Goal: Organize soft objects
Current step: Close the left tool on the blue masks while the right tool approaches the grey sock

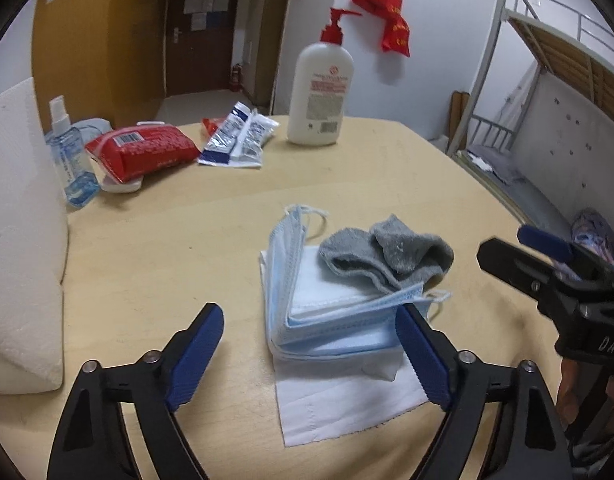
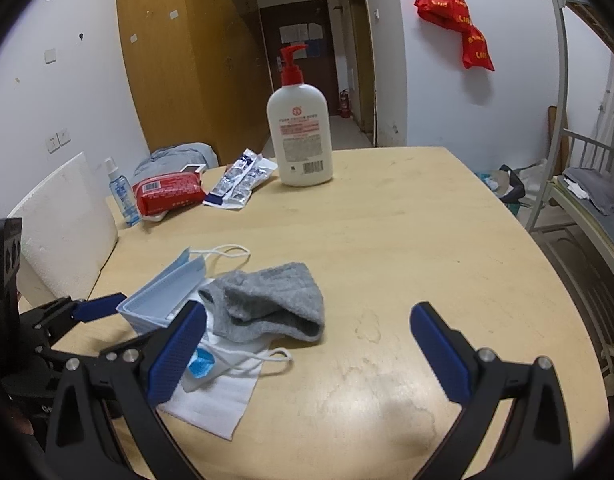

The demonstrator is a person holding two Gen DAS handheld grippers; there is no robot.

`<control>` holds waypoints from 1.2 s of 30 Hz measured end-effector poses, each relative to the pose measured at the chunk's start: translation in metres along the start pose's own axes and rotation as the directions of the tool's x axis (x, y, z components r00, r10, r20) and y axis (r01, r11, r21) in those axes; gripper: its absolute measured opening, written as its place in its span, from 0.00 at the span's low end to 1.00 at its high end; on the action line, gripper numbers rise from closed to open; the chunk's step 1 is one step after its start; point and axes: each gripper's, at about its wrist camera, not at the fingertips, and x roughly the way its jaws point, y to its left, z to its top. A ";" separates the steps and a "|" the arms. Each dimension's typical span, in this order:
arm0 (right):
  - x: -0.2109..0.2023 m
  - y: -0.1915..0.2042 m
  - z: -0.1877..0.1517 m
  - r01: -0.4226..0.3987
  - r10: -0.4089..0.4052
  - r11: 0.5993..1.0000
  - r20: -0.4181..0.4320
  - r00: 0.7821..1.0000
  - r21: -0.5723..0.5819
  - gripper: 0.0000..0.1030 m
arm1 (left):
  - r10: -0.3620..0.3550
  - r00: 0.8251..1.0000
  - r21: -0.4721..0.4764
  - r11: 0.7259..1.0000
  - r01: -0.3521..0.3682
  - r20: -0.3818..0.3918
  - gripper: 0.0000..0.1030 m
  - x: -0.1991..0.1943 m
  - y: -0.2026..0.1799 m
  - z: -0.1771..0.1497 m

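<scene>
Left wrist view: left gripper is spread wide and holding nothing, hovering low at the near edge of the pile. The pile is a grey sock lying on a stack of blue masks, which sits on a white tissue, all mid table. One blue finger looks to be right against the masks' near corner, can't tell if it's touching. If it nudges that corner, I'd guess the stack fans out and the sock slides off. Ear loops stick out loose too, easy to snag.

Right wrist view: right gripper is also wide open and empty, sock just ahead of it, nearer its left finger. Masks look propped up at an angle here, so they're not stable. Closing on the sock could pinch a loop or mask underneath and drag the whole lot. The two grippers are near each other and could bump. The lotion bottle and red pack are well apart from this.
</scene>
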 end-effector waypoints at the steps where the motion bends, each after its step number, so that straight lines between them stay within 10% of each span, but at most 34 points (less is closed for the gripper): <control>1: 0.002 0.000 0.000 0.000 0.000 1.000 -0.004 1.000 -0.001 1.00 | -0.003 1.000 0.004 1.000 0.003 -0.006 0.76 0.002 -0.001 0.000; 14: 0.016 0.009 0.005 -0.029 0.028 0.999 -0.043 0.999 -0.038 1.00 | -0.005 0.999 0.027 1.000 0.006 -0.033 0.19 0.008 -0.002 -0.003; 36: 0.051 0.018 0.008 -0.028 0.020 0.998 -0.138 0.990 -0.052 0.73 | -0.058 0.997 0.022 0.998 0.057 0.053 0.10 -0.024 0.014 -0.004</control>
